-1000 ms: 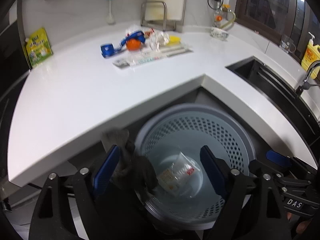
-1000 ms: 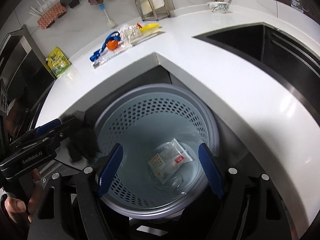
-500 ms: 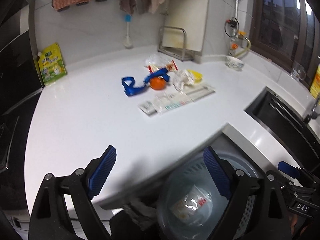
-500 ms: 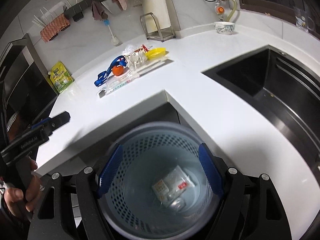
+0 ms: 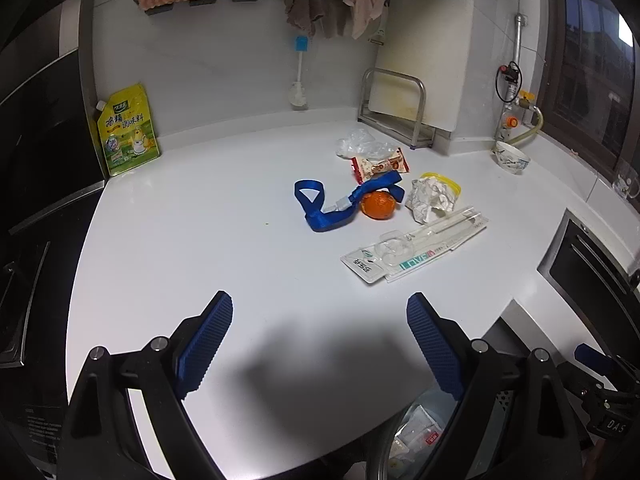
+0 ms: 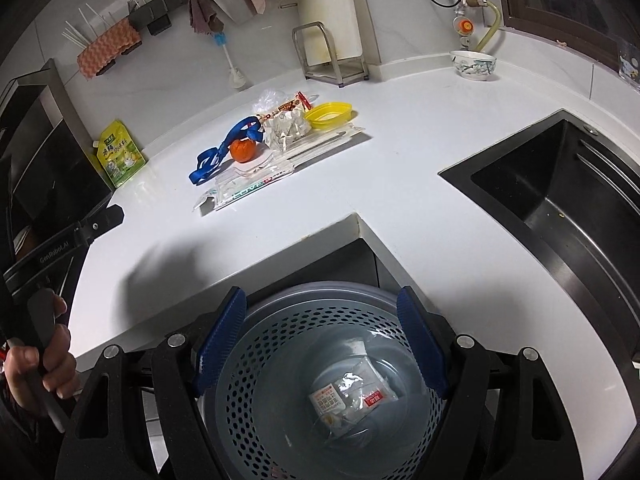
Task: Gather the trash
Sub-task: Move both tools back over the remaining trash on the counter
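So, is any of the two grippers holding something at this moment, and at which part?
Nothing is held. The left gripper is open above the white countertop; the right gripper is open over the grey perforated plastic bin.

Right gripper (image 6: pixel 320 340): black frame, blue ribbed pads spread wide, nothing between them.
Below the jaws: round grey perforated plastic bin (image 6: pixel 256 360), with a clear crumpled plastic packet with red and white labels (image 6: pixel 352 396) on its bottom.
Ahead of the jaws: white L-shaped countertop (image 6: pixel 400 168).
Far ahead, left of centre: orange tangerine (image 6: pixel 242 150) touching a blue strap (image 6: pixel 208 162); a long clear cutlery wrapper (image 6: pixel 256 184) lies nearest.
Right of the jaws: black sink (image 6: pixel 560 184).
Far left: left gripper (image 6: pixel 100 222), held by a hand (image 6: pixel 36 360).
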The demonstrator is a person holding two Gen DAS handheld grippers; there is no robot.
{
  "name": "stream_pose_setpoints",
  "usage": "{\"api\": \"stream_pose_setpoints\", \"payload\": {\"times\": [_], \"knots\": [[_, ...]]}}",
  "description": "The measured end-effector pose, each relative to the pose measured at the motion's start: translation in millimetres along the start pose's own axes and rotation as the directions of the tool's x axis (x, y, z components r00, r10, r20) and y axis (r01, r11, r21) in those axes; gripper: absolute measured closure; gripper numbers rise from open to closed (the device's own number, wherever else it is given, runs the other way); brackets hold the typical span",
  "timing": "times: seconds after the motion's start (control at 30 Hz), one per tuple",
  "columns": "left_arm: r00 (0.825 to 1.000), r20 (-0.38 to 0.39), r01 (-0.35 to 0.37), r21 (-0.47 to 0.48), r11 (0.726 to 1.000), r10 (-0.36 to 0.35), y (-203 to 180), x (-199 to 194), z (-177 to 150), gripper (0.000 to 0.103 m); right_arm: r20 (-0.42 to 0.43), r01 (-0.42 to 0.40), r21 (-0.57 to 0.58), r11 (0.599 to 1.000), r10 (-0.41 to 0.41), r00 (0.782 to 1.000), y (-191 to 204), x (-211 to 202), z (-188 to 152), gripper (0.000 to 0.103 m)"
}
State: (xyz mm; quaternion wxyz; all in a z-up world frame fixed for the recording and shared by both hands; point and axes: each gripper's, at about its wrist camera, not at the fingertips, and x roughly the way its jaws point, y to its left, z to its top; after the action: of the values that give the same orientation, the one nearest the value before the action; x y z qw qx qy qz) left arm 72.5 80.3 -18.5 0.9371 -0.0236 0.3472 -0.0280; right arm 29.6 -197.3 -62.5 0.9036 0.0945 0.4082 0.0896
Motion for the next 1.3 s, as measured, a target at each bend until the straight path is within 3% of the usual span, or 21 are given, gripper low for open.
{"api": "stream_pose_setpoints", "payload": {"times": [0.4, 0.77, 1.3], "knots": [[1.0, 0.008, 0.019, 0.004, 1.0, -0.019, 3, 10, 14, 0.016, 0.008, -0.008, -0.029, 1.0, 0.008, 1.0, 15, 11, 23, 0.029], [0.999, 0.035, -0.002, 0.04, 0.999, 0.0, 6, 37, 45, 0.014, 0.018, -0.035, -0.074, 0.997, 0.036, 0.999, 36, 47, 71, 0.029], [1.0, -0.003, 0.028, 0.026, 0.999, -0.028, 15, 91, 78, 0.013, 0.017, -0.028, -0.127, 0.991, 0.031, 0.999, 47, 95, 140, 0.029]]}}
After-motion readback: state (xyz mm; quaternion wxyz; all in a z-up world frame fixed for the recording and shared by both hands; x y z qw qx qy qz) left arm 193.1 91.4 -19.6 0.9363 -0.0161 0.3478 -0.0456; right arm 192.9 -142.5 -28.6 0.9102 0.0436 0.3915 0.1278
